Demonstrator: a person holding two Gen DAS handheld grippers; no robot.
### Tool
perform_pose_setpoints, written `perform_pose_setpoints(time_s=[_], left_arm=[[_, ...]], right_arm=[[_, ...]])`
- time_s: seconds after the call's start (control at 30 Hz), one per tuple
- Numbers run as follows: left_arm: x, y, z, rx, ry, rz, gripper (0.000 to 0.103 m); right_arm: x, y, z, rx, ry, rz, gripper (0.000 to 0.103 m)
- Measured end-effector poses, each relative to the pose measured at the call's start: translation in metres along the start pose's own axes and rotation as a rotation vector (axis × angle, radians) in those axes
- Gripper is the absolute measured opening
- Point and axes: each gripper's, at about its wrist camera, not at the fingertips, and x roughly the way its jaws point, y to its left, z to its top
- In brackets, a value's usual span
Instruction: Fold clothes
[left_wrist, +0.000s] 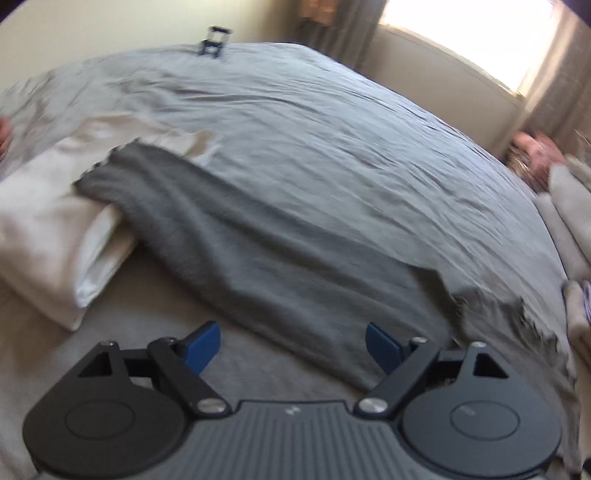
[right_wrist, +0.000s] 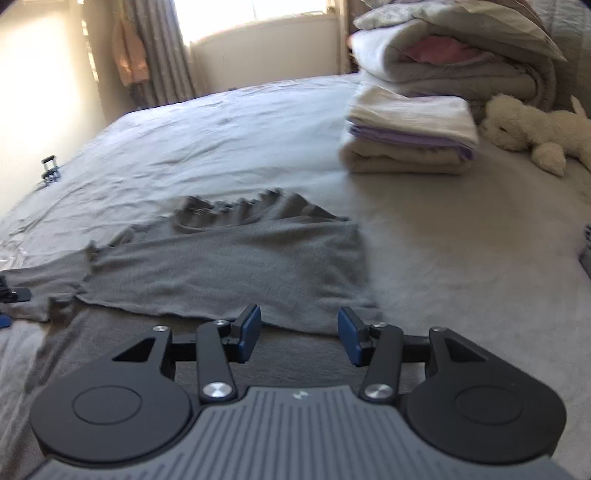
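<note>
Both our hand-held grippers, left (left_wrist: 291, 349) and right (right_wrist: 299, 334), spread and empty; loose grey garment (right_wrist: 229, 266) could unfold when regrasped

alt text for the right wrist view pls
The open right gripper hovers at the near edge of a dark grey garment lying partly folded on a grey bed, nothing between its blue pads. Behind sit a stack of folded linens and a white plush toy.

Grey knit garment (right_wrist: 229, 266): folded lengthwise, lying flat on the bed, ragged edge at far end, one end overlapping a folded white cloth (left_wrist: 48, 236).
</note>
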Motion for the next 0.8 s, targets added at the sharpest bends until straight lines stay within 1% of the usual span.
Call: perform_pose_setpoints(time_s=[0.1, 0.23, 0.3, 0.4, 0.43, 0.47, 0.5, 0.53, 0.57, 0.6, 0.63, 0.73, 0.8], left_arm=[[0.002, 0.014, 0.004, -0.044, -0.041, 0.044, 0.087], [0.009, 0.027, 0.008, -0.085, -0.090, 0.062, 0.086], [0.013, 0.028, 0.009, -0.096, -0.121, 0.061, 0.084], [0.016, 0.031, 0.009, -0.111, -0.168, 0.078, 0.076], [0.018, 0.032, 0.011, -0.123, -0.183, 0.086, 0.069], [0.020, 0.033, 0.013, -0.138, -0.198, 0.096, 0.059], [0.022, 0.034, 0.014, -0.153, -0.214, 0.102, 0.052], [0.022, 0.035, 0.015, -0.167, -0.233, 0.099, 0.034], [0.023, 0.036, 0.016, -0.181, -0.247, 0.097, 0.012], [0.022, 0.035, 0.017, -0.192, -0.254, 0.093, 0.006], [0.021, 0.033, 0.017, -0.199, -0.268, 0.084, 0.005], [0.009, 0.019, 0.018, -0.195, -0.349, 0.027, 0.003], [-0.003, 0.007, 0.019, -0.180, -0.407, -0.027, 0.003]], right_arm=[[-0.002, 0.007, 0.001, 0.016, -0.008, 0.046, 0.052], [0.000, 0.018, 0.000, -0.009, -0.014, 0.039, 0.053], [0.003, 0.021, -0.001, -0.005, -0.007, 0.036, 0.053], [0.010, 0.024, -0.003, 0.008, 0.011, 0.038, 0.054], [0.013, 0.025, -0.004, 0.011, 0.017, 0.039, 0.054], [0.015, 0.026, -0.004, 0.010, 0.022, 0.039, 0.054], [0.016, 0.027, -0.005, 0.004, 0.025, 0.040, 0.054], [0.016, 0.027, -0.006, -0.002, 0.029, 0.040, 0.054], [0.017, 0.028, -0.007, -0.007, 0.033, 0.040, 0.054], [0.017, 0.028, -0.007, -0.011, 0.034, 0.039, 0.054], [0.017, 0.028, -0.008, -0.014, 0.035, 0.038, 0.054], [0.016, 0.024, -0.006, -0.005, 0.026, 0.035, 0.054], [0.017, 0.020, -0.005, 0.009, 0.026, 0.035, 0.054]])
